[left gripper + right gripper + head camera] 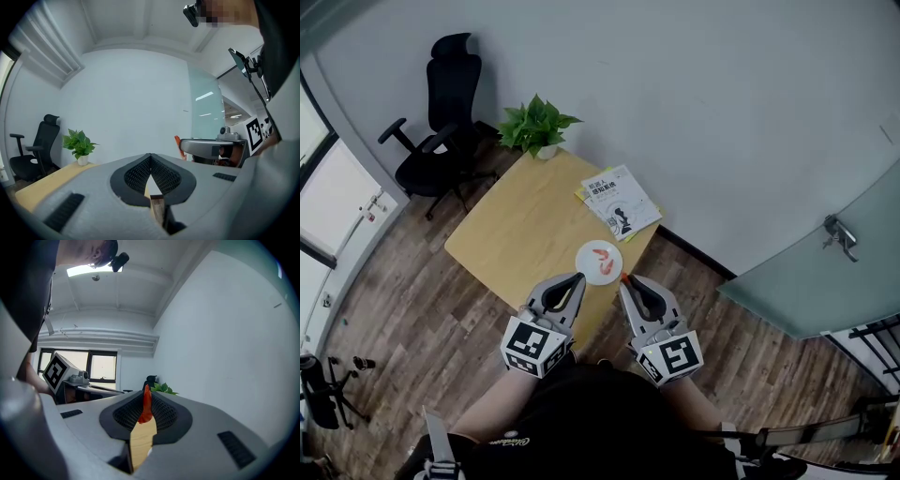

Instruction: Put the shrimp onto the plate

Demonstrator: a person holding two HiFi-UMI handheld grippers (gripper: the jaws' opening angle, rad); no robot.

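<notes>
- The right gripper (624, 282) has its jaws pinched on an orange shrimp (146, 408), held up just off the near edge of the white plate (585, 259).
- More shrimp (601, 250) lie on that plate, which sits on the wooden table (516, 234).
- The left gripper (579, 279) has its jaws pressed together with nothing between them, near the plate's left side.

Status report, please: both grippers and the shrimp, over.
Left gripper shut, empty. Right gripper shut on shrimp, not yet over plate. Nothing seen blocking.
</notes>
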